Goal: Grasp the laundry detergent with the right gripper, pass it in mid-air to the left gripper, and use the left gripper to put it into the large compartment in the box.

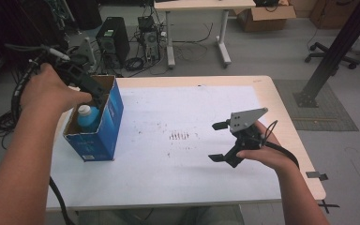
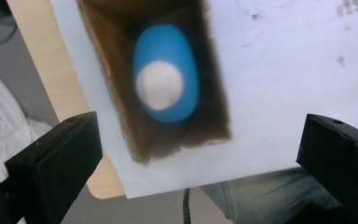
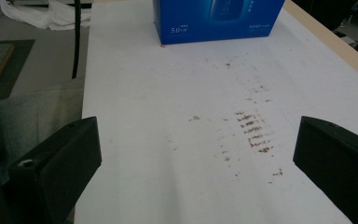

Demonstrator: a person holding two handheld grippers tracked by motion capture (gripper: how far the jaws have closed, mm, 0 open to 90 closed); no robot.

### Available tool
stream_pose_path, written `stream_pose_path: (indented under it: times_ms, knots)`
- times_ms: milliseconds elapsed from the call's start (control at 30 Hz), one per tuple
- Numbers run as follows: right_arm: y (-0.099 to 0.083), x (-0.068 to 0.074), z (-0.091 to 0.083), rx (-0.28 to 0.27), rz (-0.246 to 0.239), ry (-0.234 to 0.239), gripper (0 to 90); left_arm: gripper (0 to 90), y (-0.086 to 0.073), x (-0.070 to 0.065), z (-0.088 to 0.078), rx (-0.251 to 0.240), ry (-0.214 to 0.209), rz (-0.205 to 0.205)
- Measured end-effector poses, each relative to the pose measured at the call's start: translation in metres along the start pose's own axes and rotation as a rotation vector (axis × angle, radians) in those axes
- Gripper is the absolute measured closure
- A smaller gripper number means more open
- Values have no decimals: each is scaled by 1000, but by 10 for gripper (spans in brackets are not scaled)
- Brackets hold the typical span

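Note:
A blue cardboard box [image 1: 104, 125] stands open-topped at the table's left side, and a blue bottle [image 1: 88, 117] with a white cap stands upright inside it. My left gripper [image 1: 98, 97] hovers just above the box's opening. In the left gripper view I look straight down on the bottle [image 2: 165, 74] inside the box's brown walls [image 2: 121, 93]; the jaws of the left gripper [image 2: 200, 158] are wide apart with nothing between them. My right gripper [image 1: 218, 140] hangs open over the table's right half, pointing left toward the box [image 3: 216, 18].
The table [image 1: 192, 108] is covered by a white sheet with small brown smudges [image 3: 254, 133] near its middle. Beyond it on the floor are a computer tower [image 1: 112, 40], cables, another desk [image 1: 197, 28] and a cardboard carton [image 1: 267, 16]. A black slanted post [image 1: 333, 51] stands at right.

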State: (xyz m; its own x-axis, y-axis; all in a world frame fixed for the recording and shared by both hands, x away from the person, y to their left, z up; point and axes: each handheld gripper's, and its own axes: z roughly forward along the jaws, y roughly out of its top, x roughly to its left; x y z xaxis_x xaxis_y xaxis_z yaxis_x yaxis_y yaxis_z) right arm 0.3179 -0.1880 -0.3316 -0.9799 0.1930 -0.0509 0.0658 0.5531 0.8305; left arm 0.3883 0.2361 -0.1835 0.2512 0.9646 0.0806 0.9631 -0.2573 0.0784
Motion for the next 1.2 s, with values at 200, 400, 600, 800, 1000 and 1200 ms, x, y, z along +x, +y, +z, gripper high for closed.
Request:
stream_pose_path:
  times_ms: [200, 400, 600, 800, 1000, 1200]
  knots:
    - [10, -5, -11, 42, -23, -29, 10, 3, 2, -23, -33, -60, -17, 166]
    - [34, -11, -25, 104, -63, -46, 12, 4, 4, -53, -58, -92, -47, 355]
    - [62, -15, -31, 190, -108, -49, 14, 2, 8, -78, -66, -93, -78, 536]
    - [80, -18, -29, 289, -148, -25, 16, 2, 4, -108, -57, -61, -81, 839]
    - [82, -20, -15, 390, -156, 4, 23, 2, 4, -125, -36, -5, -81, 986]
    - [77, -23, 1, 471, -153, 35, 26, 2, 2, -137, -9, 50, -33, 1128]
